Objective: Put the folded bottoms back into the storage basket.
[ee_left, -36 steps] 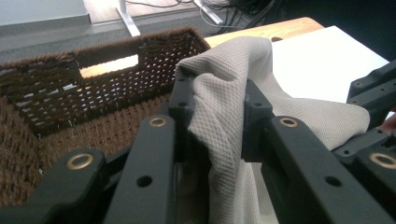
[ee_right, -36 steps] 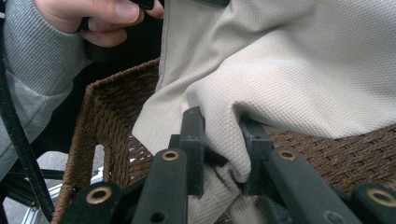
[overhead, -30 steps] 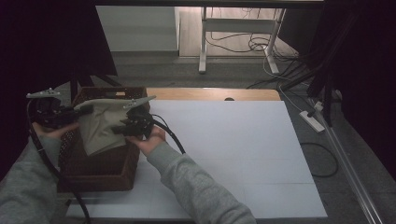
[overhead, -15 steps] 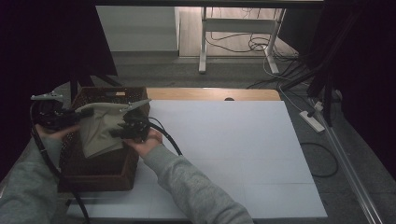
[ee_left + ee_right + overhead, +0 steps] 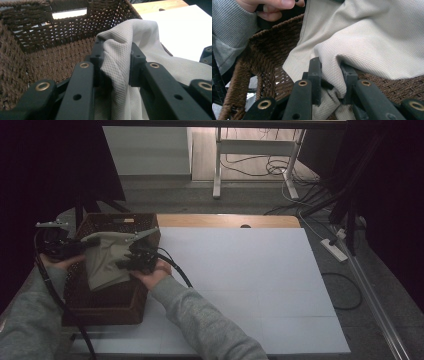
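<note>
Both tools stay clenched on the beige cloth [image 5: 106,262], left tool [image 5: 115,60] and right tool [image 5: 331,75] each pinching a fold. The cloth hangs slightly lower than before, over the brown basket [image 5: 107,302] at the surface's left.

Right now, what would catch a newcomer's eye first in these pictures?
A pale beige cloth hangs over a brown woven basket at the table's left end, pinched from both sides by the left gripper and the right gripper. Beside the basket, the white tabletop spreads to the right.
</note>
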{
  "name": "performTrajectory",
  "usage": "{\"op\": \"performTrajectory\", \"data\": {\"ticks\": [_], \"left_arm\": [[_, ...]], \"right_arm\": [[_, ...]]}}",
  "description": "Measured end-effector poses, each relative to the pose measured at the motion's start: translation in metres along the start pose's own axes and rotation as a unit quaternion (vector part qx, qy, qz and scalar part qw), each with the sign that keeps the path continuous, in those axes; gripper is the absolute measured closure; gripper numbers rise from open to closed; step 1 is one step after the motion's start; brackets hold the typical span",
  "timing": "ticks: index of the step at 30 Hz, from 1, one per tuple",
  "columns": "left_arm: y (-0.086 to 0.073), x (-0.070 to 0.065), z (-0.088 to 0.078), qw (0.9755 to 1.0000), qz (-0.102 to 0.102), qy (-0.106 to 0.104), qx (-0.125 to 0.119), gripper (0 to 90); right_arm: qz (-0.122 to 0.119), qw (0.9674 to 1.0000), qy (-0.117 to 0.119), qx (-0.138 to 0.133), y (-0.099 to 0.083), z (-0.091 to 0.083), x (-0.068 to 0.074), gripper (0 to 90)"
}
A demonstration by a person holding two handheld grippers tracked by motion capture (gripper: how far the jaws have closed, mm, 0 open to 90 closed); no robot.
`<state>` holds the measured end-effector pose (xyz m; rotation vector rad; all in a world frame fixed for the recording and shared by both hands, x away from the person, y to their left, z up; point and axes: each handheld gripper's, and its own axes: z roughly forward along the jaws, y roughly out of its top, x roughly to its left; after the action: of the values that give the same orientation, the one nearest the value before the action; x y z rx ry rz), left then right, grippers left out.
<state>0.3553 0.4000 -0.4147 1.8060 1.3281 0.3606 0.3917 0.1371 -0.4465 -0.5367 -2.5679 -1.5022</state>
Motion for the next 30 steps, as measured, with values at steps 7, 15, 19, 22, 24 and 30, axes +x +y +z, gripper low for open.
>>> {"op": "performTrajectory", "data": {"ticks": [7, 15, 19, 22, 24, 30], "left_arm": [[-0.001, 0.004, 0.008, 1.0000, -0.003, -0.001, 0.009, 71.3], [-0.001, 0.004, 0.010, 0.9999, -0.004, 0.003, 0.013, 71.2], [-0.001, 0.005, 0.010, 0.9999, -0.004, 0.006, 0.015, 71.1], [-0.001, 0.005, 0.011, 0.9998, -0.004, 0.007, 0.015, 71.1], [-0.001, 0.006, 0.011, 0.9998, -0.004, 0.007, 0.017, 71.0], [0.000, 0.003, 0.019, 0.9971, -0.003, 0.065, 0.039, 35.7]], "right_arm": [[0.005, 1.0000, -0.005, 0.007, -0.003, 0.004, -0.003, 74.3], [0.007, 0.9999, -0.007, 0.012, -0.004, 0.007, -0.003, 73.9], [0.005, 0.9999, -0.009, 0.012, -0.003, 0.009, -0.002, 73.8], [0.005, 0.9998, -0.010, 0.014, -0.003, 0.009, -0.001, 73.7], [0.005, 0.9998, -0.010, 0.015, -0.003, 0.010, -0.001, 73.6], [0.002, 0.9997, -0.010, 0.024, -0.005, 0.012, -0.002, 39.4]]}}
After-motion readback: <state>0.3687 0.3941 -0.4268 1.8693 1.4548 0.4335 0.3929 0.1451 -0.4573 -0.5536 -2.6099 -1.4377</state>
